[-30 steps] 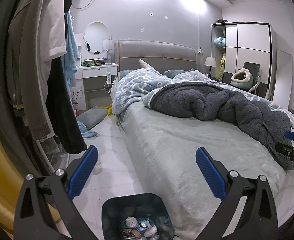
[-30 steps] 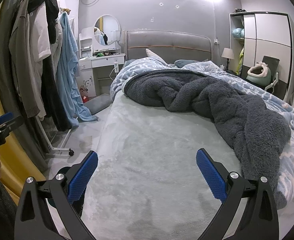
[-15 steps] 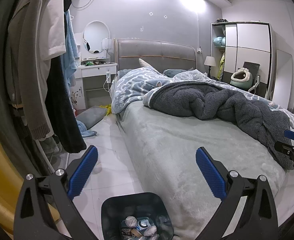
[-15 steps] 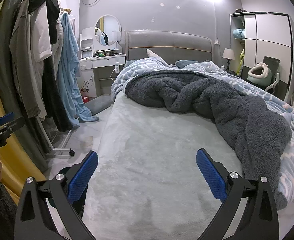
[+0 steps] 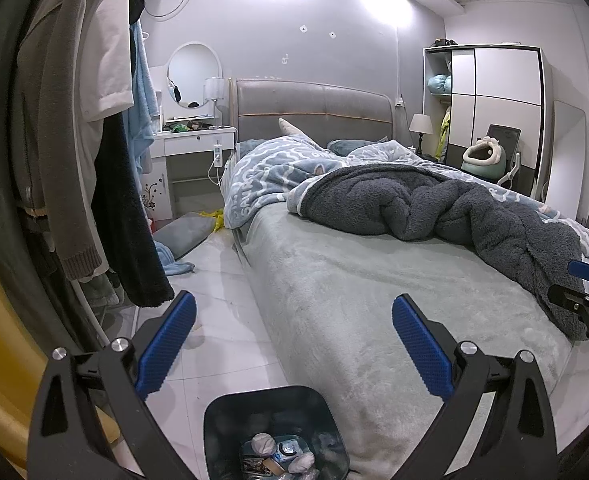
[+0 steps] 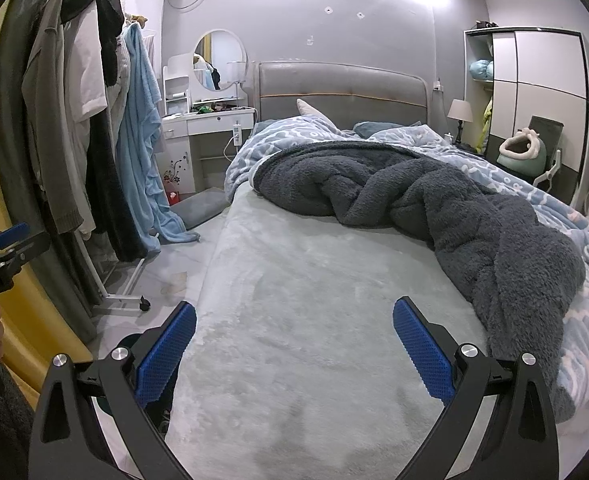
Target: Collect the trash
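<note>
A dark trash bin (image 5: pixel 275 400) stands on the floor by the bed's foot corner, low in the left wrist view, holding crumpled white paper and wrappers (image 5: pixel 282 450). My left gripper (image 5: pixel 292 344) hovers above it, open and empty. My right gripper (image 6: pixel 294 346) is open and empty over the grey-green bed cover (image 6: pixel 314 280). The bin's dark rim (image 6: pixel 132 340) peeks out behind the left finger in the right wrist view. Each gripper shows at the edge of the other's view: the right gripper (image 5: pixel 586 296) and the left gripper (image 6: pixel 2 252).
A dark fleece blanket (image 6: pixel 434 208) and blue patterned duvet (image 5: pixel 270 172) lie rumpled on the bed. A clothes rack on wheels (image 6: pixel 94 140) stands left, a white vanity (image 5: pixel 198 140) behind it. A grey cushion (image 5: pixel 182 232) and blue cloth (image 5: pixel 174 264) lie on the tile floor.
Both views have shifted only slightly; the left wrist view has drifted a little left. Both grippers stay open and empty.
</note>
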Demonstrator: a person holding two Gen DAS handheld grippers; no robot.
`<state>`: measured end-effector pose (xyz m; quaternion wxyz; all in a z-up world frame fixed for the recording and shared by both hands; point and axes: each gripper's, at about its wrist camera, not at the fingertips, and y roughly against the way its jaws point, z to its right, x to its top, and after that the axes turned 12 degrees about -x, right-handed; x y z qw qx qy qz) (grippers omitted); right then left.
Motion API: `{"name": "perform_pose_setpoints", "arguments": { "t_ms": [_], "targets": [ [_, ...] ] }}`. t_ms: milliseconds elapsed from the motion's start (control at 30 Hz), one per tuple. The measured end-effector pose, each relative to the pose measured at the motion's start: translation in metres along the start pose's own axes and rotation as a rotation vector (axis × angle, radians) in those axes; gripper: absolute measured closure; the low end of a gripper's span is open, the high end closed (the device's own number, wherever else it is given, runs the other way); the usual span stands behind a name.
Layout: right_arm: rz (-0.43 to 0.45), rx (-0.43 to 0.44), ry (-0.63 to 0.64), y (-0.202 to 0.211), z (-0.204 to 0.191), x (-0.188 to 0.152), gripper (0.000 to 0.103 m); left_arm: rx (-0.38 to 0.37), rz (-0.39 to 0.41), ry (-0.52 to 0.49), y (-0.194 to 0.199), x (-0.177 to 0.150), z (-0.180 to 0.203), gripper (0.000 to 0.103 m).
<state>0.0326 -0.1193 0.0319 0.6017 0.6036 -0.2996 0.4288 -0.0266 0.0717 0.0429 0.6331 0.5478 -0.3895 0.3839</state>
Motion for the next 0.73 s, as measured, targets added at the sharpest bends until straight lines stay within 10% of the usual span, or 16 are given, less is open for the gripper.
{"name": "perform_pose_setpoints", "arguments": {
  "t_ms": [733],
  "targets": [
    [0.001,0.004,0.01,-0.0015,-0.0043,0.0028,0.003,0.003,-0.006,0.004,0.0022,-0.0008,-0.0057,0.003]
  ]
}}
